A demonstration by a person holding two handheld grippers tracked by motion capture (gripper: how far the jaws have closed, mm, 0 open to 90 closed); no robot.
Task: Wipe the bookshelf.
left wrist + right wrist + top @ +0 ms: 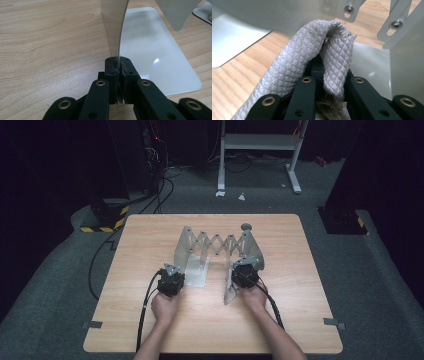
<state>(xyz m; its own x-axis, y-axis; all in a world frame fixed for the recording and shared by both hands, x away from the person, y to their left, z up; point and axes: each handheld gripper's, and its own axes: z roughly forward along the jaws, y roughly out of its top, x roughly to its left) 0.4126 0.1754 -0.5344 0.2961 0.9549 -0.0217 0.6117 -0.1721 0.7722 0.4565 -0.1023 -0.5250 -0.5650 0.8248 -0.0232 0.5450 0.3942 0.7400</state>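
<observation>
A silver metal folding rack (217, 242) with a scissor lattice stands in the middle of the wooden table (150, 230). My left gripper (175, 271) is at the rack's left end, shut on the lower edge of the thin upright side panel (113, 25). That panel rises from between the jaws beside the flat base plate (152, 50). My right gripper (245, 270) is at the rack's right end, shut on a quilted grey-white cloth (322, 55). The cloth is folded over the jaw tips, against the right side panel (404, 57), and its loose end (229, 293) hangs toward the table.
The gripper cables (145, 305) trail back over the table's near edge. On the floor behind the table are a white metal stand (257, 142), loose black cables (160, 190) and a black-and-yellow striped block (105, 217). Bare wood lies on both sides of the rack.
</observation>
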